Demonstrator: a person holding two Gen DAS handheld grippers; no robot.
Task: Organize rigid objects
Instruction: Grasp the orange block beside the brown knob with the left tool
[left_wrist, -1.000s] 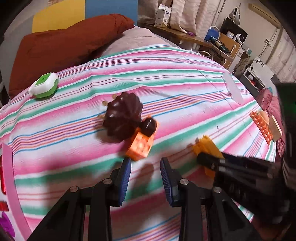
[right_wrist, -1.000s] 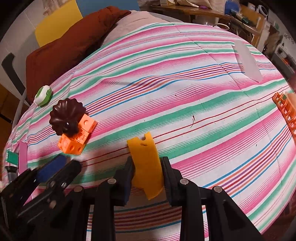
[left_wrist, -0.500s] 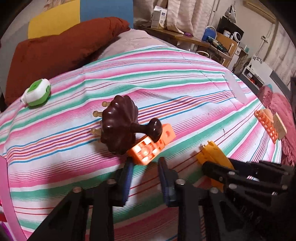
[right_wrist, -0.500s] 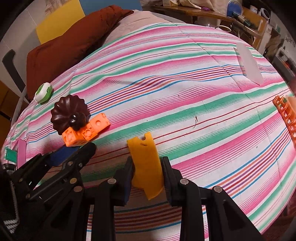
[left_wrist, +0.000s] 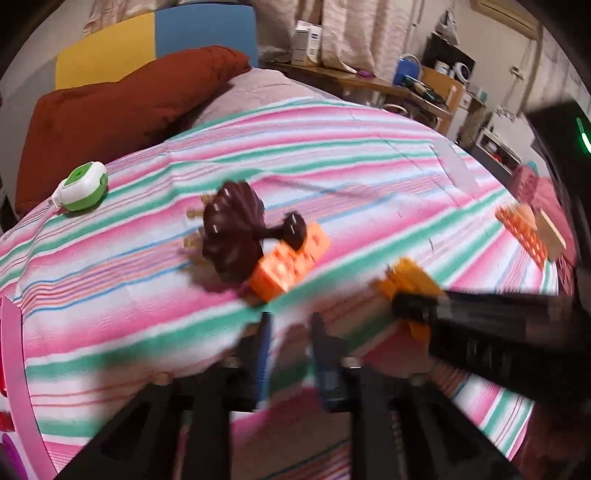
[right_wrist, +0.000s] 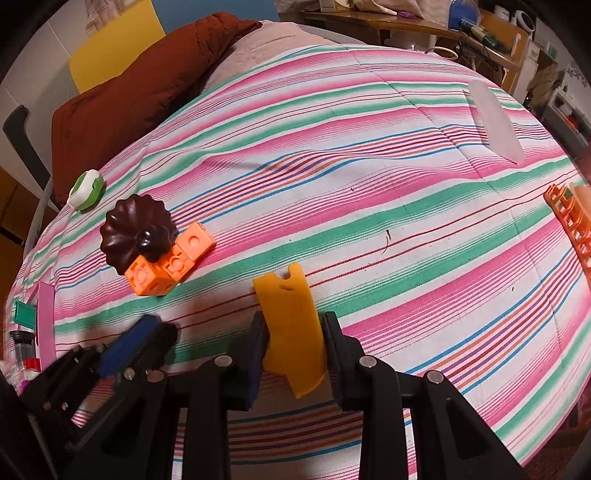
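Note:
My right gripper (right_wrist: 293, 325) is shut on a flat yellow plastic piece (right_wrist: 291, 325) and holds it over the striped bedspread (right_wrist: 369, 166); it also shows in the left wrist view (left_wrist: 410, 284). My left gripper (left_wrist: 288, 325) is open and empty, just short of an orange block piece (left_wrist: 288, 266) that lies against a dark brown fluted knobbed piece (left_wrist: 232, 229). The left gripper (right_wrist: 140, 336) shows at lower left in the right wrist view, below the orange blocks (right_wrist: 166, 262) and brown piece (right_wrist: 133, 229).
A green and white round case (left_wrist: 83, 186) lies at far left. An orange grid piece (right_wrist: 572, 225) sits at the right edge. A translucent white strip (right_wrist: 495, 122) lies far right. A brown pillow (left_wrist: 122, 107) is at the back. A pink tray edge (right_wrist: 46, 317) is at left.
My left gripper has pulled back a little from the orange blocks, and the orange blocks have turned beside the brown piece. My right gripper still holds the yellow piece, unmoved.

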